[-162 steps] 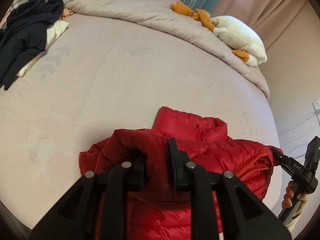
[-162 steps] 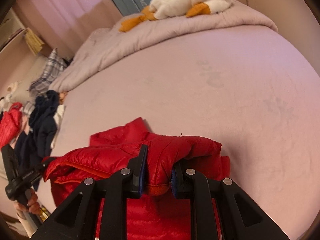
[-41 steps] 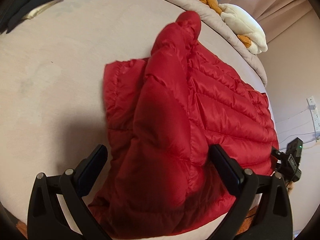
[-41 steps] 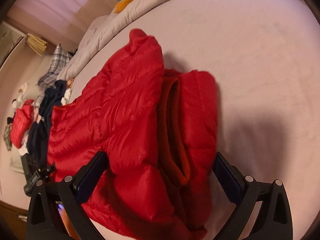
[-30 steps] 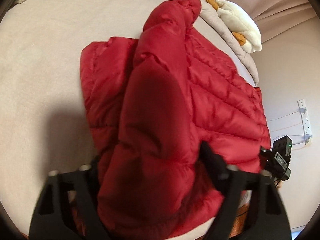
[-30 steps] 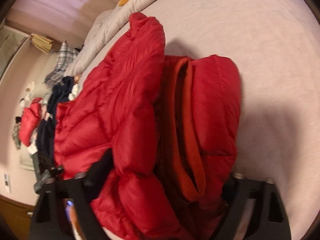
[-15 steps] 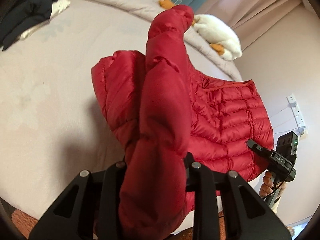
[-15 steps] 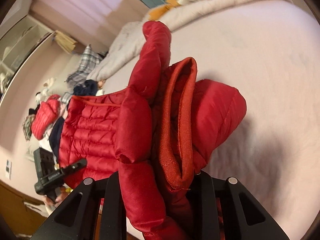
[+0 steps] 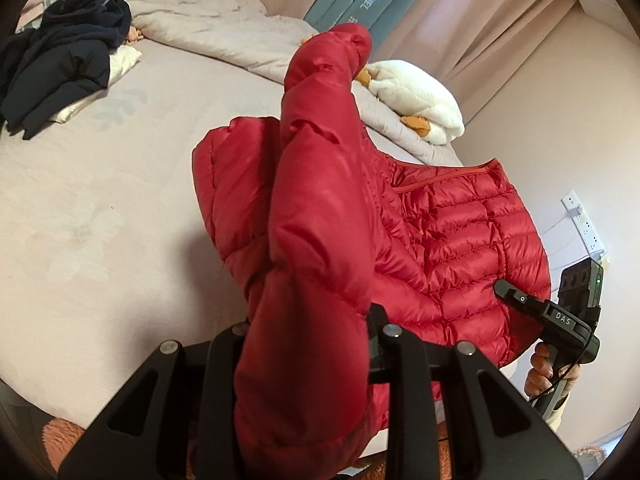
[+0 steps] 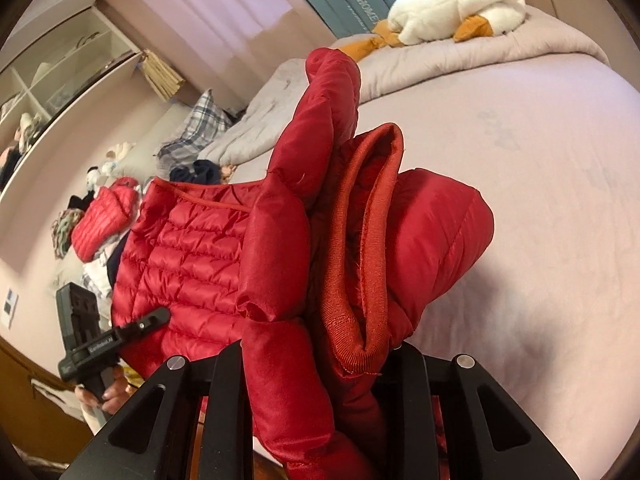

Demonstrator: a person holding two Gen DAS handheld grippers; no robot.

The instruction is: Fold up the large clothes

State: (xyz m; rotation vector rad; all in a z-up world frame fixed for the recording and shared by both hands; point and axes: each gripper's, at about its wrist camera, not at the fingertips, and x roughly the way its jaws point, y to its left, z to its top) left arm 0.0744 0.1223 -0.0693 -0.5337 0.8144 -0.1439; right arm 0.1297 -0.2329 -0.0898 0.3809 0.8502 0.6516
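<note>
A red puffer jacket [image 9: 460,240] hangs between the two grippers above the near part of the bed. My left gripper [image 9: 308,332] is shut on one folded side of it, the padded cloth bulging up between the fingers. My right gripper [image 10: 316,356] is shut on the other side, where the orange-lined collar [image 10: 360,248] shows. The quilted body of the jacket [image 10: 192,256] stretches between them. The right gripper also shows in the left wrist view [image 9: 560,316], and the left gripper in the right wrist view [image 10: 108,336].
The bed sheet [image 9: 100,200] is pale pink-grey. A rumpled duvet [image 9: 224,40] and a white plush goose [image 10: 456,0] lie at the far side. Dark clothes [image 9: 60,52] are piled at the left, another red jacket [image 10: 104,220] beyond. A wall socket strip [image 9: 584,220] is right.
Both grippers went from open over the flat jacket to shut on its two sides, then lifted it off the bed. It now hangs higher than half a second ago.
</note>
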